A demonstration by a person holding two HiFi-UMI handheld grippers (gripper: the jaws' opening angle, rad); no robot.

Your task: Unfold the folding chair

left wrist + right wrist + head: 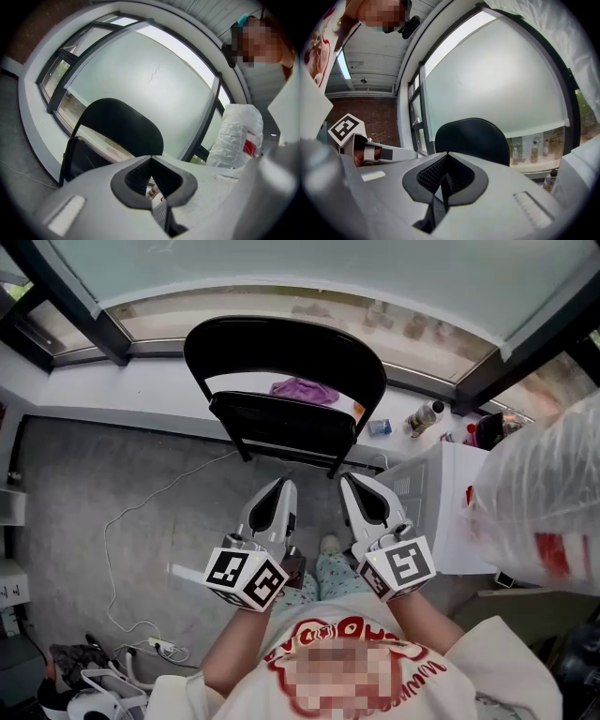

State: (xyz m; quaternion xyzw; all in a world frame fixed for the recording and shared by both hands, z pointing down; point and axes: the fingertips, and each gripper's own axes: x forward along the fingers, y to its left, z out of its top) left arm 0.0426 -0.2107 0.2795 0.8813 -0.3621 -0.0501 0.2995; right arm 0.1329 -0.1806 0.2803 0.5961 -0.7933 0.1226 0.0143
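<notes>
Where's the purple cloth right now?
Head view, top centre: the purple cloth lies on the white window ledge behind the black chair, showing through the gap under its backrest.

Purple cloth point(305, 390), bottle point(424, 417) on sill point(141, 381); white cable point(117, 521) on floor point(75, 474); plastic bag point(548, 488) right.

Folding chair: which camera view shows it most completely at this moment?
The head view: the folding chair shows its backrest, seat and frame together, with nothing covering them. The left gripper view shows the backrest and part of the seat. The right gripper view shows only the backrest.
</notes>
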